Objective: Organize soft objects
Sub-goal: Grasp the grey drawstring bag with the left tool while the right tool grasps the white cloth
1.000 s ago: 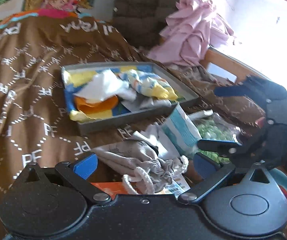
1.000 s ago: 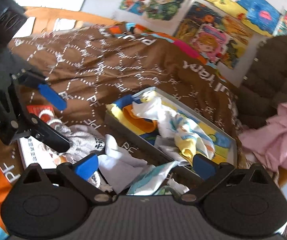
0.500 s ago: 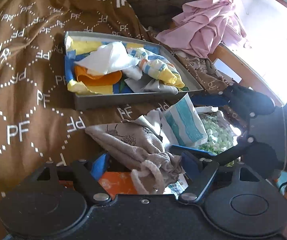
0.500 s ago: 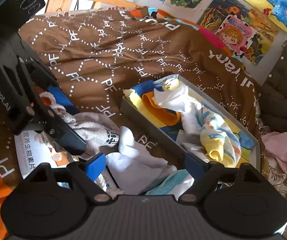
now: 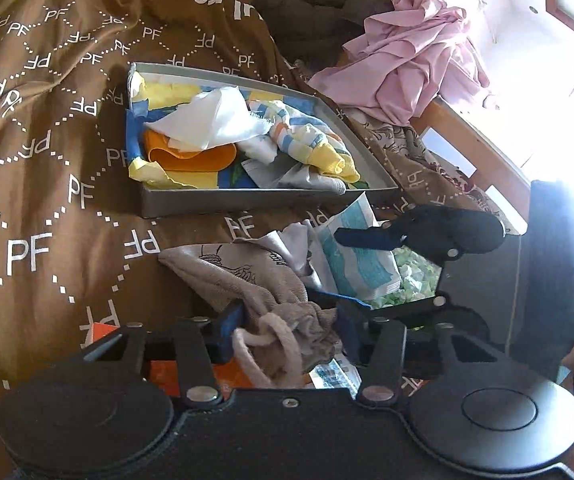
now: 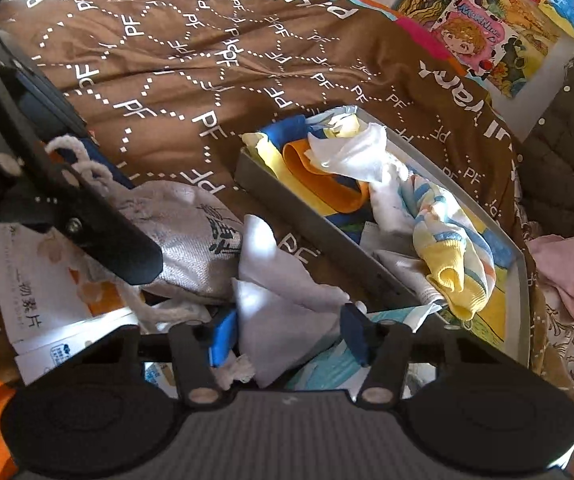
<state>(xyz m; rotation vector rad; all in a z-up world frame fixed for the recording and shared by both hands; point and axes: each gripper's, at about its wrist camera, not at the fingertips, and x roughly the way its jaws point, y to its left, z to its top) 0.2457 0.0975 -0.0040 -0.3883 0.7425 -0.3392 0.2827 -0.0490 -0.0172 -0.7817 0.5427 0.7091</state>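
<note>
Inspection of both wrist views found our left gripper [image 5: 287, 326] clenched on the gathered neck of a grey drawstring pouch [image 5: 243, 280], its blue pads pressing the cloth from either side and the white cord [image 5: 275, 340] looping out below. The pouch lay on the brown bedspread [image 5: 47, 160], at six o'clock from the grey tray [image 5: 247, 200] and apart from it.

Our right gripper [image 6: 287, 332] was grasping a white cloth [image 6: 275, 292] between its blue pads (the cloth stood up in a peak between them). That cloth rested just beside the pouch, at roughly seven o'clock from the tray's near wall in the right wrist view, touching a teal-and-white striped packet [image 5: 359, 256]. We could see a bag of green-and-white pieces [image 5: 411, 280] at three o'clock from the packet.

The tray held a heap of soft items: a white cloth [image 5: 215, 120] on top, an orange piece [image 5: 191, 156] beneath it, and a yellow, blue and white striped garment [image 5: 311, 144] towards its three o'clock end.

A pink garment [image 5: 411, 64] lay bunched at one o'clock from the tray, well apart. A printed white packet [image 6: 35, 280] lay under the pouch in the right wrist view, at nine o'clock from the white cloth. Coloured posters [image 6: 475, 32] hung on the wall at twelve o'clock.
</note>
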